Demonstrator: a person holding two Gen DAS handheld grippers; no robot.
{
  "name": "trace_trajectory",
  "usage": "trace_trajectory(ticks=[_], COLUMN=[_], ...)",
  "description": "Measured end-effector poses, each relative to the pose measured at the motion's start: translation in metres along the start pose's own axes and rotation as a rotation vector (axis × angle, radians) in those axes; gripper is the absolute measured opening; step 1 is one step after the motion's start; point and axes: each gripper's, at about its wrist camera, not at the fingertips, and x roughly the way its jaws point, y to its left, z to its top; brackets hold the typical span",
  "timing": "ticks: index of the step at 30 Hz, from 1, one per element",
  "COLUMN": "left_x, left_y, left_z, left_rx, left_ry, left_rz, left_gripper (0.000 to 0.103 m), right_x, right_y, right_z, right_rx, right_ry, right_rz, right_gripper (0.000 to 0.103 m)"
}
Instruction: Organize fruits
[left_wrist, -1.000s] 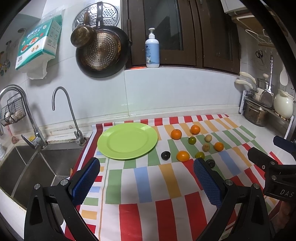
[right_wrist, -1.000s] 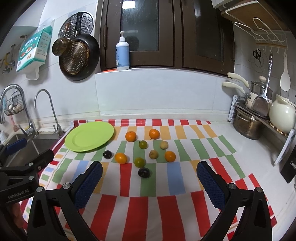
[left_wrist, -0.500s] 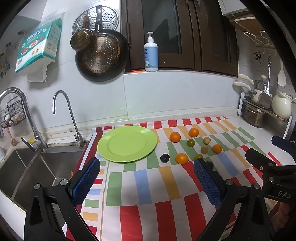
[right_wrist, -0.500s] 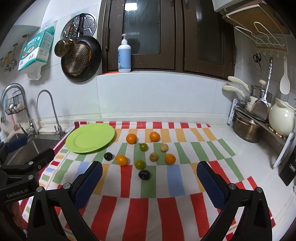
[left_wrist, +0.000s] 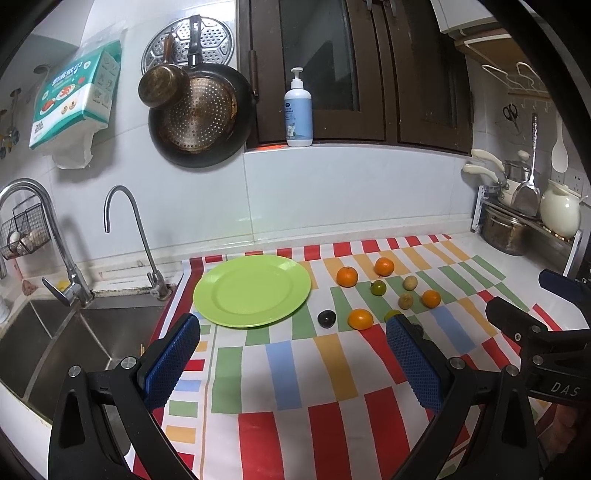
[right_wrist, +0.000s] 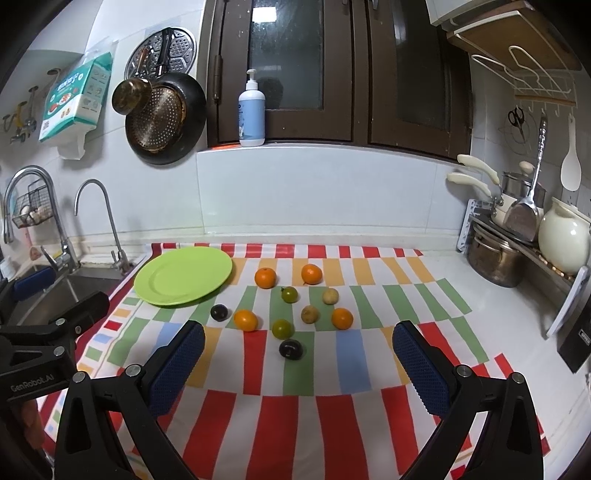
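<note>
An empty green plate (left_wrist: 252, 290) (right_wrist: 183, 280) lies on the striped cloth (left_wrist: 295, 369) near the sink. To its right lie several small fruits: oranges (right_wrist: 265, 277) (right_wrist: 245, 319) (left_wrist: 347, 276), green fruits (right_wrist: 282, 328) (left_wrist: 378, 287), yellow-brown fruits (right_wrist: 310, 314) and dark plums (right_wrist: 290, 348) (left_wrist: 327, 318). My left gripper (left_wrist: 293, 350) is open and empty, held above the cloth in front of the plate. My right gripper (right_wrist: 297, 350) is open and empty, in front of the fruits. Each gripper shows at the edge of the other's view.
A sink (left_wrist: 55, 332) with two taps (left_wrist: 122, 229) lies left of the cloth. Pots and a white jug (right_wrist: 561, 236) stand on a rack at the right. Pans (left_wrist: 201, 122) hang on the tiled wall, and a soap bottle (left_wrist: 298, 110) stands on the ledge.
Both grippers have drawn back and risen a little, so the plate and fruits look slightly farther and lower. Nothing on the cloth has moved.
</note>
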Motion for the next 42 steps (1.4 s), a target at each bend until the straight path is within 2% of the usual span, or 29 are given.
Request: trace_trajectory(ticks=[19,27,34,42], left_x=[0.009,0.025,0.049,0.091], left_y=[-0.01,-0.018,-0.027,-0.036], left_z=[0.004,0.008,0.01,0.01], left_rx=[0.026,0.087,0.171,0.284], left_ry=[0.005,0.006,0.011,0.054], left_rz=[-0.022,-0.073,-0.149,-0.254], left_gripper=[0.102,0.095,0.085,0.07], right_x=[0.006,0.021,0.042,0.073], right_y=[-0.003,-0.01,-0.014,-0.015], right_z=[-0.002,-0.002,-0.003,-0.005], right_rx=[0.007,0.021,0.037,0.049], right_ry=[0.015,0.037,0.072,0.14], right_rz=[0.005,-0.009,-0.008,0.003], right_gripper=[0.102,0.102,0.102,0.092])
